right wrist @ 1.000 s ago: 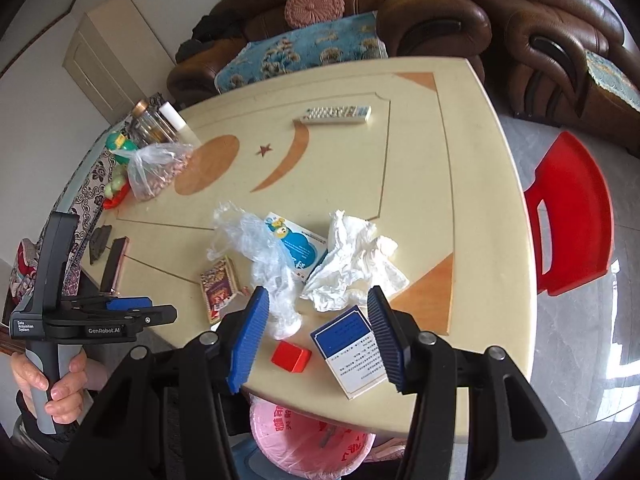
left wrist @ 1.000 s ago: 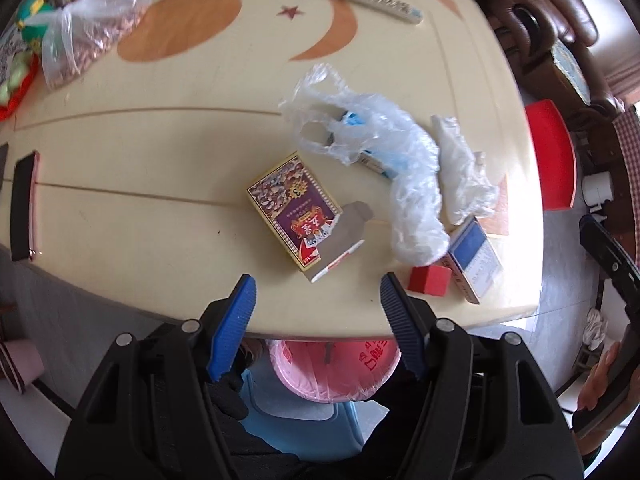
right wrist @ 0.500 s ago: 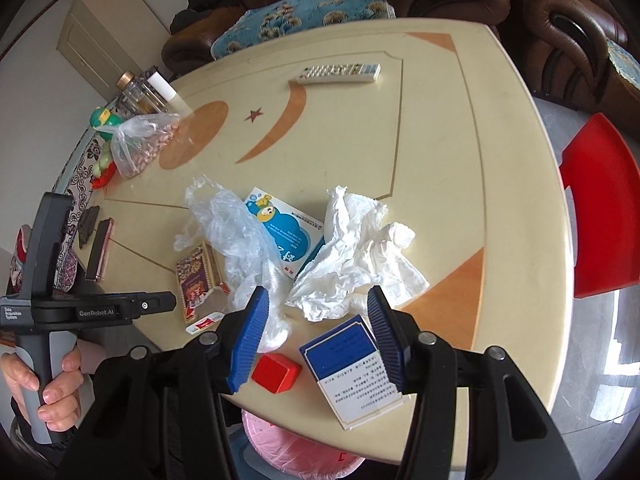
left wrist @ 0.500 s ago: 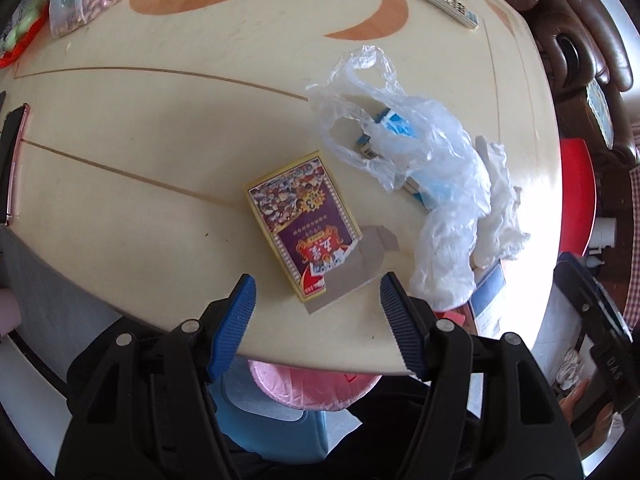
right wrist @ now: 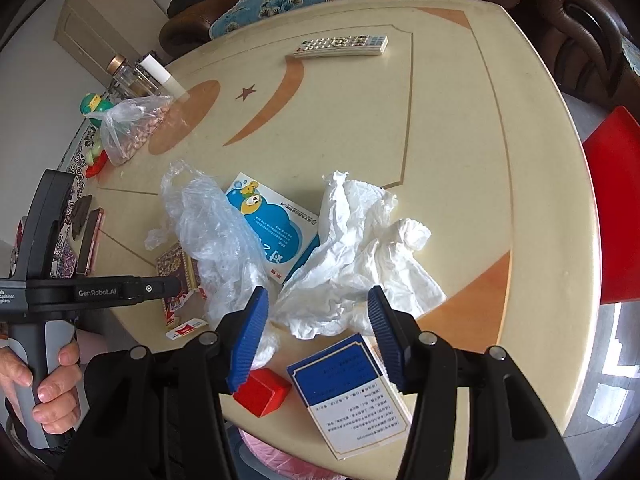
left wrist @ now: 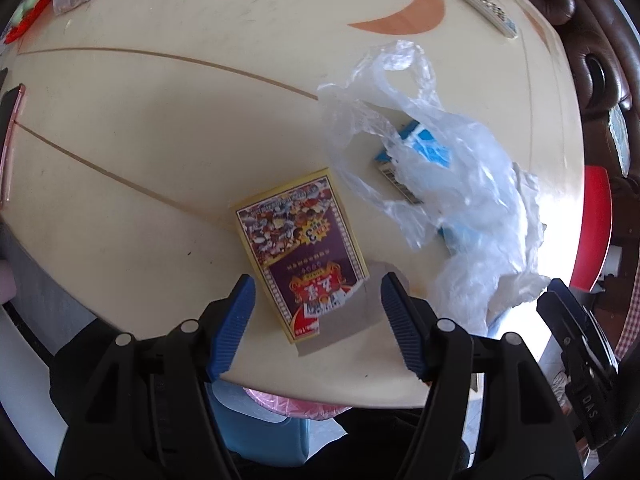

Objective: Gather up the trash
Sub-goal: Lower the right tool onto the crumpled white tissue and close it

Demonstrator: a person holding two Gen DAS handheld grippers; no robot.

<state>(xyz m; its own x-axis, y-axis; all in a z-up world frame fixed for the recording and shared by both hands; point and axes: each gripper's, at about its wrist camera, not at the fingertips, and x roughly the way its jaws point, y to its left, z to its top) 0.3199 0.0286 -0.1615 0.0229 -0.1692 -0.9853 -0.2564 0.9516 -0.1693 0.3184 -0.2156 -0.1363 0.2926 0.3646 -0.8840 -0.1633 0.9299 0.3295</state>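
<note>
Trash spread on cream table, near edge: yellow-purple card box flat w/ flap open, clear plastic bag draped over blue-white box, crumpled tissue beside it, blue-white carton + small red block at rim. Left gripper over card box, jaws apart, nothing pinched. Right gripper over tissue, jaws apart, empty. Pink-lined bin under table edge. Remote at far side.
</note>
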